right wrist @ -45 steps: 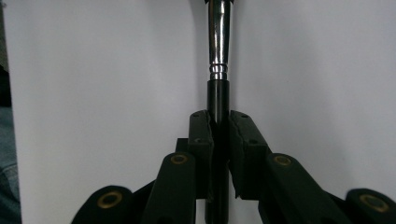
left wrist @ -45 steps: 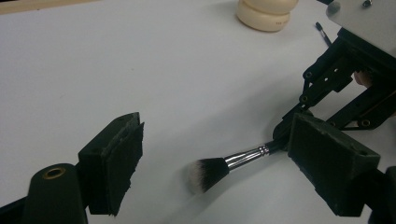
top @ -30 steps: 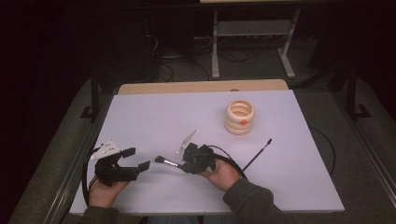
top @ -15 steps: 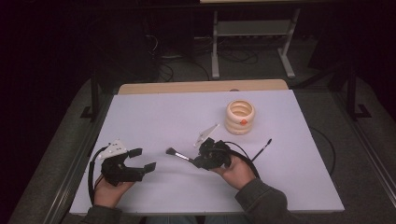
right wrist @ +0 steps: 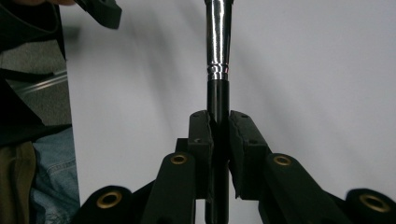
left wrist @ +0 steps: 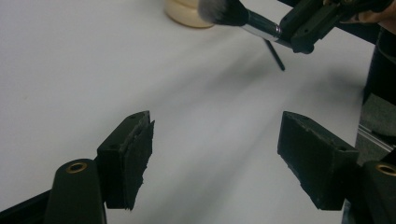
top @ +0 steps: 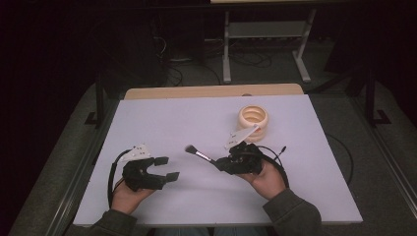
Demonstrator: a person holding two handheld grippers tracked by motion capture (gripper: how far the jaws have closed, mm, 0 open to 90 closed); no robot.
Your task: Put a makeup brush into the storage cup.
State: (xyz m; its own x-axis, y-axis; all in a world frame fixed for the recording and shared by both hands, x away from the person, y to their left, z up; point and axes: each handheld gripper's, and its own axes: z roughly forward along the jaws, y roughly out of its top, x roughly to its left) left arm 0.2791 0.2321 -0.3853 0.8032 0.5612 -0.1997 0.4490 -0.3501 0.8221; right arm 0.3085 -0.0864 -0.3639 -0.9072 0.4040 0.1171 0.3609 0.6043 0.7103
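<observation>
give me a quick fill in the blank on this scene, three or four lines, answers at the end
1. The right hand-held gripper is shut on a makeup ____.
2. The left hand-held gripper has its jaws ____.
3. The tan ring stack stands on the ____ table.
4. The brush bristles point toward the ____ hand-held gripper.

Missing words: brush; open; white; left

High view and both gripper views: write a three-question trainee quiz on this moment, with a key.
1. True or false: the left claw is shut on something.
2. What does the right claw grip? A) the makeup brush B) the cream ring stack C) a cable
3. Fill in: the brush's bristles point toward the person's ____ hand.

Key: 1 false, its jaws stand apart with bare table between them. 2 A, clamped on the black handle below the silver ferrule. 3 left.
</observation>
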